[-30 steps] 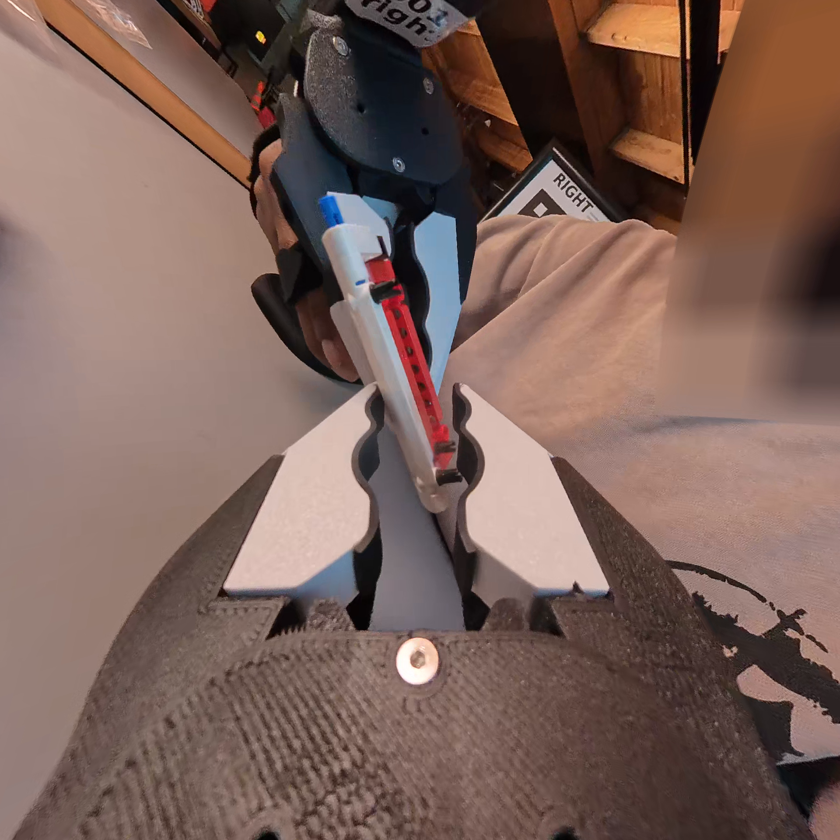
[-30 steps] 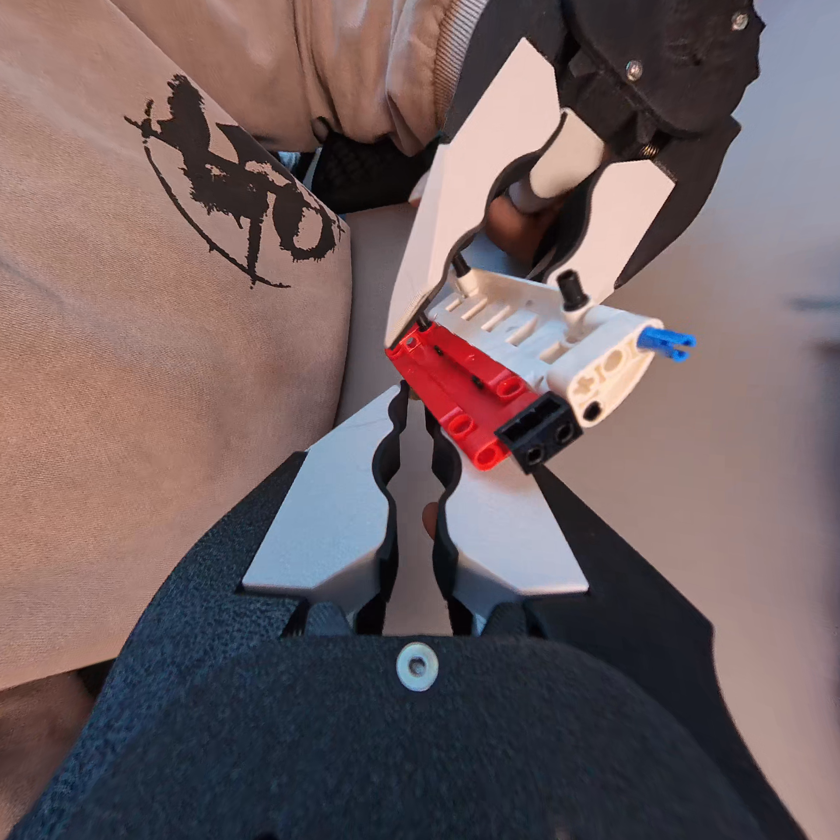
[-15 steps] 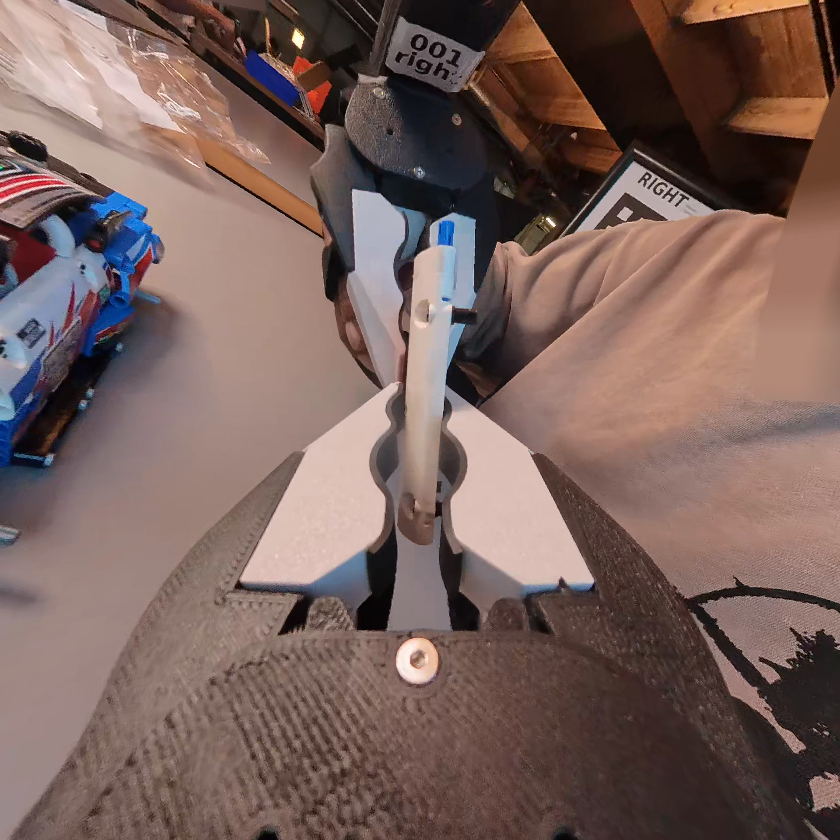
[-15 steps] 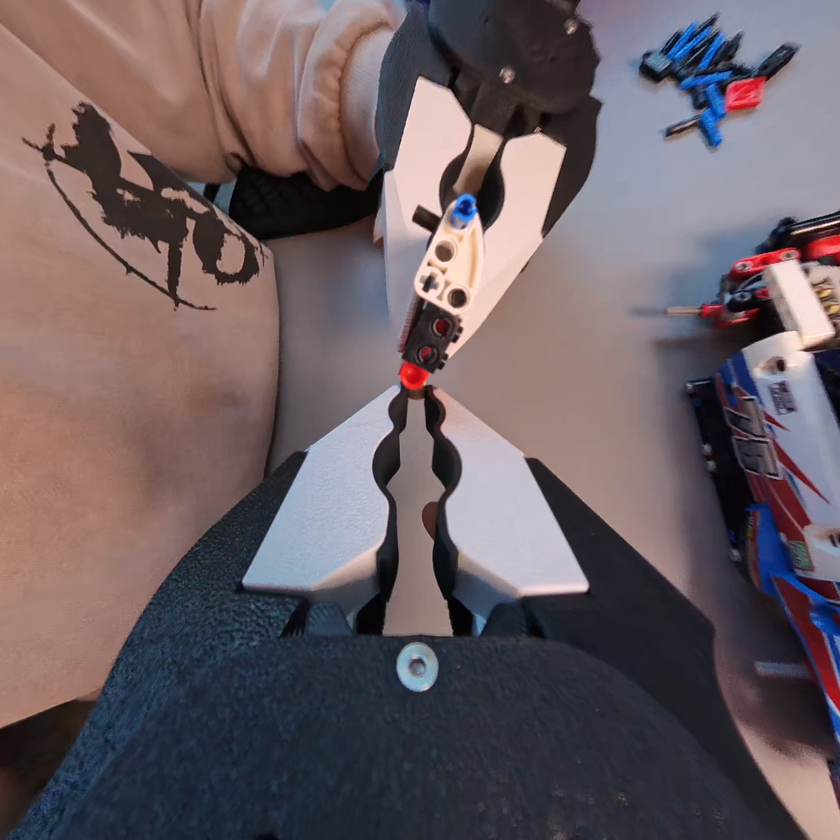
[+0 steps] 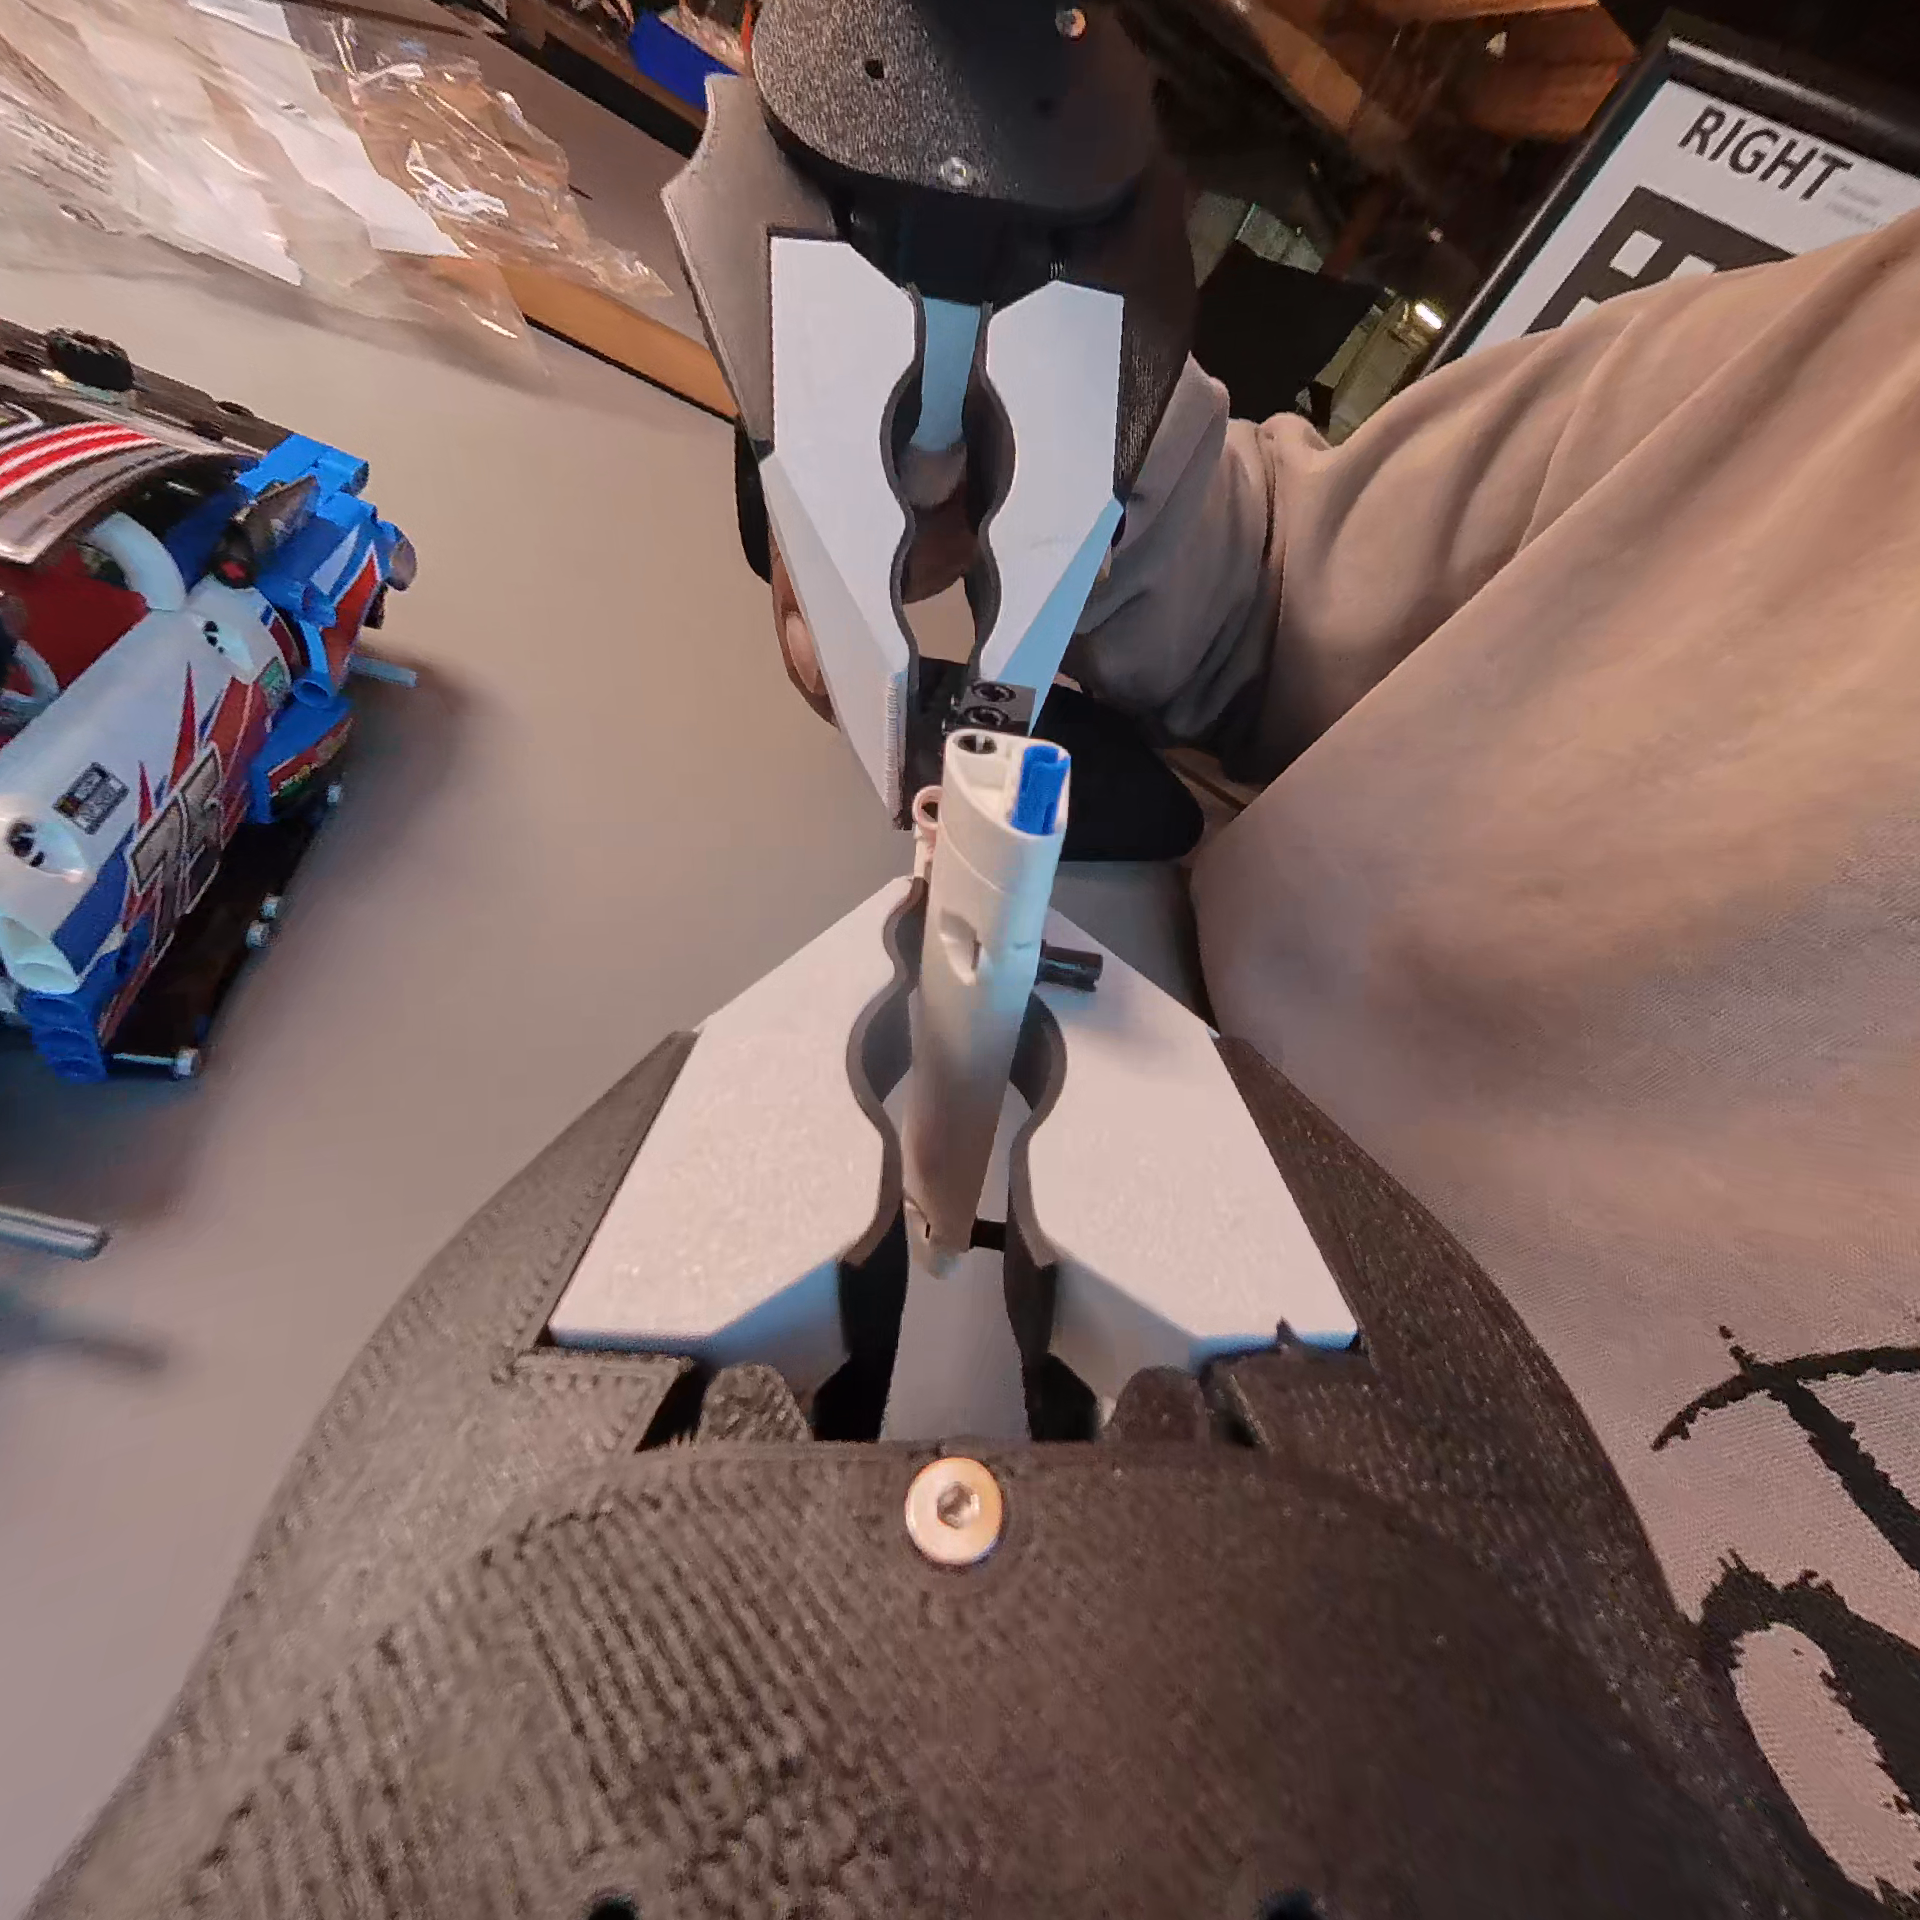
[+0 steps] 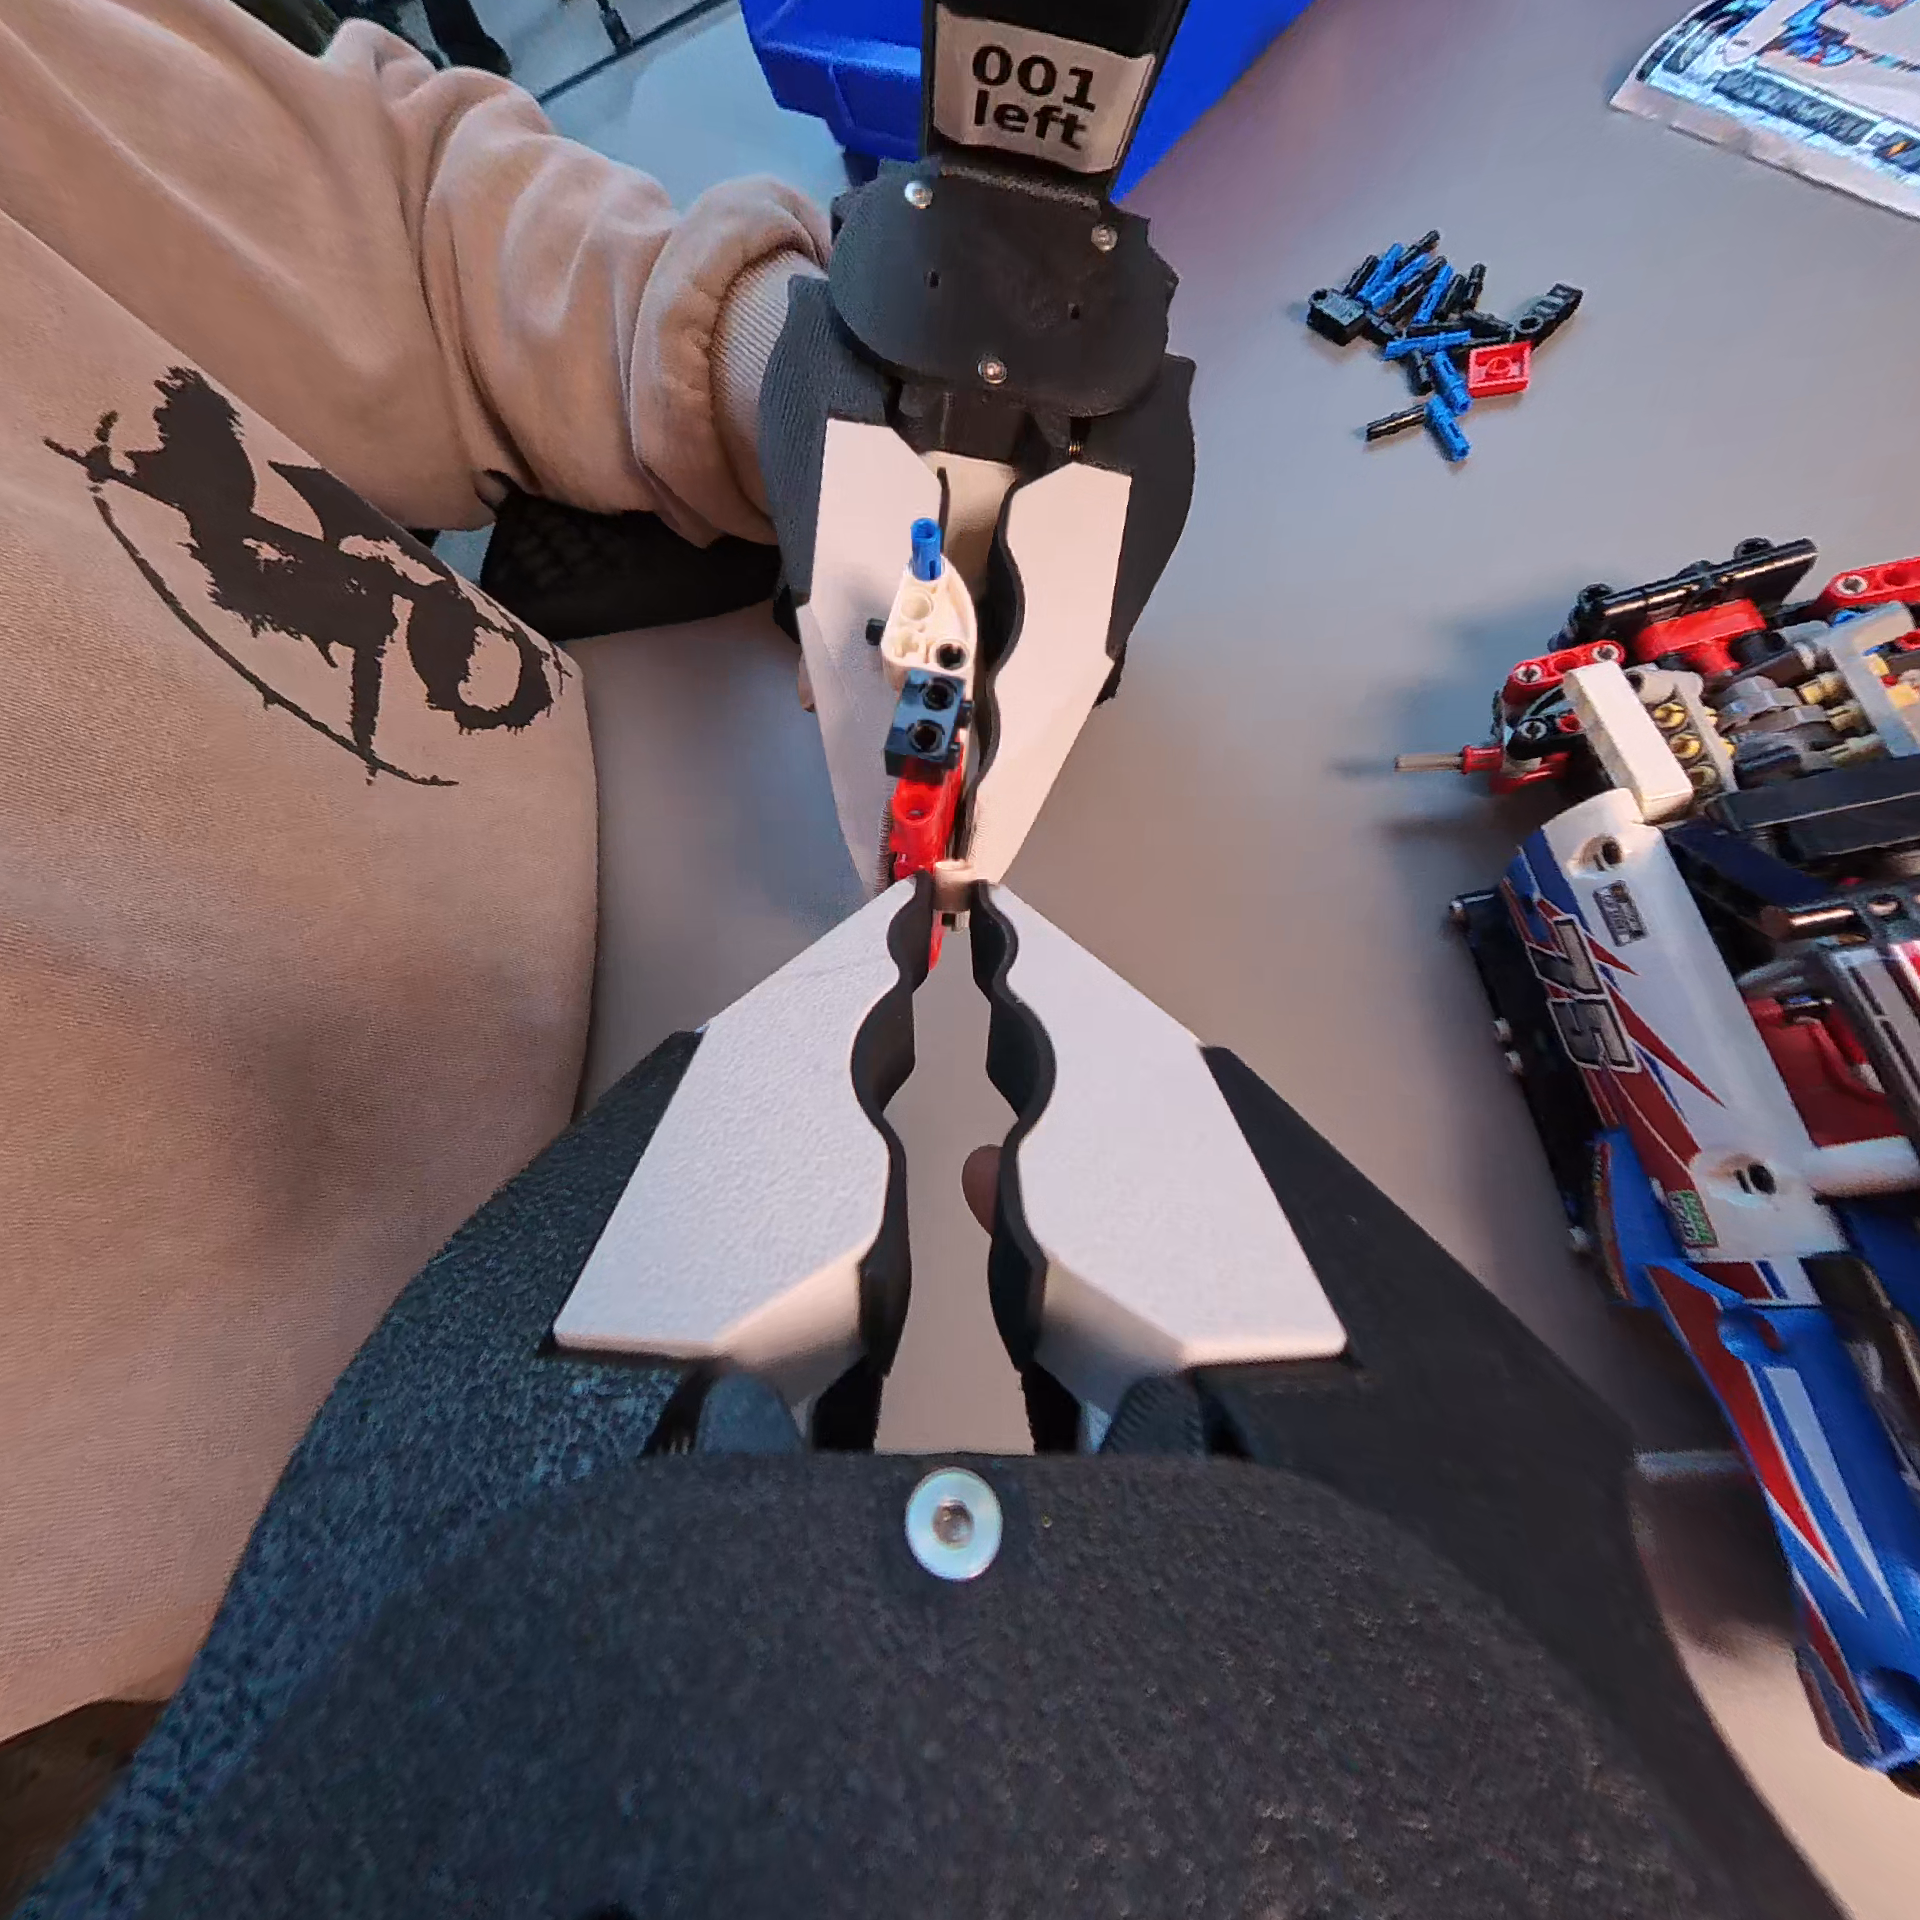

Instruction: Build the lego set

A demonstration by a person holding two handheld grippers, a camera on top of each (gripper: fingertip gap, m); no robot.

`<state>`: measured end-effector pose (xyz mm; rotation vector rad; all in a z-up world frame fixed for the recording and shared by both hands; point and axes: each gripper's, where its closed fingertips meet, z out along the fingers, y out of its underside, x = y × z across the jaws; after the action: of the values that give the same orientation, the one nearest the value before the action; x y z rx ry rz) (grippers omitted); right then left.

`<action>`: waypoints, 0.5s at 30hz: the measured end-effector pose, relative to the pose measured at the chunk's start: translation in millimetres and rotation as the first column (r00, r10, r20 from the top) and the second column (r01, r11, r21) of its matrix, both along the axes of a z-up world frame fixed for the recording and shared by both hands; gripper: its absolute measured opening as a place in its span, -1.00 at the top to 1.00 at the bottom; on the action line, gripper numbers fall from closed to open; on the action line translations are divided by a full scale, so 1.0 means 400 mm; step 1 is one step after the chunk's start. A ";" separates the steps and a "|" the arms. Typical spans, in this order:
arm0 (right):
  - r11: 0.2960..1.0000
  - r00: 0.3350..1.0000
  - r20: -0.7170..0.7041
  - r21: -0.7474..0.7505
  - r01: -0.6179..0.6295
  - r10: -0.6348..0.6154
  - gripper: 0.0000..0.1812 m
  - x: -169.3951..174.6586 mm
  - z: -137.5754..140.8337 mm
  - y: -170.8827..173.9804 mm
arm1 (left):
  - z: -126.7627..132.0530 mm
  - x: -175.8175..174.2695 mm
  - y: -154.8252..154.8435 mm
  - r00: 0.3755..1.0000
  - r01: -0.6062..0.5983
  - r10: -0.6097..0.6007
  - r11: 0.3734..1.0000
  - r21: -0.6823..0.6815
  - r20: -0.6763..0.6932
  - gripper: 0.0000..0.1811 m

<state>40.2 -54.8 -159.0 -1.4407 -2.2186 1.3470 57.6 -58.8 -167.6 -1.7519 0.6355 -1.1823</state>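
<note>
Meanwhile, the race car (image 5: 156,748) at far left now sits closer, and the left gripper (image 5: 961,997), clamped on the white panel assembly (image 5: 977,935), has turned it end-on. Opposite, the right gripper (image 6: 940,904) has closed in, its nearly shut tips seemingly pinching the assembly's red end, likely to press it.

Grey tabletop (image 5: 540,852) as work surface. Clear plastic bags (image 5: 312,177) lie crumpled at its far edge, near a wooden border strip (image 5: 613,332). A framed sign (image 5: 1704,197) stands behind the person's beige sleeve (image 5: 1558,499). A blue bin (image 6: 831,73) sits beyond the beige sweatshirt with black print (image 6: 301,582).
</note>
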 end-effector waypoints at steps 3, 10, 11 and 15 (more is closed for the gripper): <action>0.999 0.999 -0.048 -0.029 0.023 -0.024 0.96 -0.003 0.016 0.013 | 0.020 -0.017 0.007 0.998 -0.017 0.018 1.000 -0.018 0.068 0.92; 0.999 0.986 -0.159 -0.032 0.044 -0.048 0.96 0.016 0.059 0.058 | -0.070 -0.025 0.016 0.968 -0.053 0.033 0.996 -0.074 -0.249 0.92; 0.999 0.990 -0.137 -0.009 0.039 -0.040 0.96 0.018 0.050 0.057 | -0.080 -0.017 0.015 0.956 -0.048 0.025 0.996 -0.071 -0.291 0.92; 0.998 1.000 -0.016 0.066 0.003 -0.001 0.96 0.021 0.005 0.044 | -0.096 -0.004 0.016 0.933 -0.049 0.026 0.997 -0.054 -0.359 0.92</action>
<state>48.7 -37.0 -157.1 -1.4042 -2.2288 1.2681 56.2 -52.4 -205.8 -2.0465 0.7809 -0.8675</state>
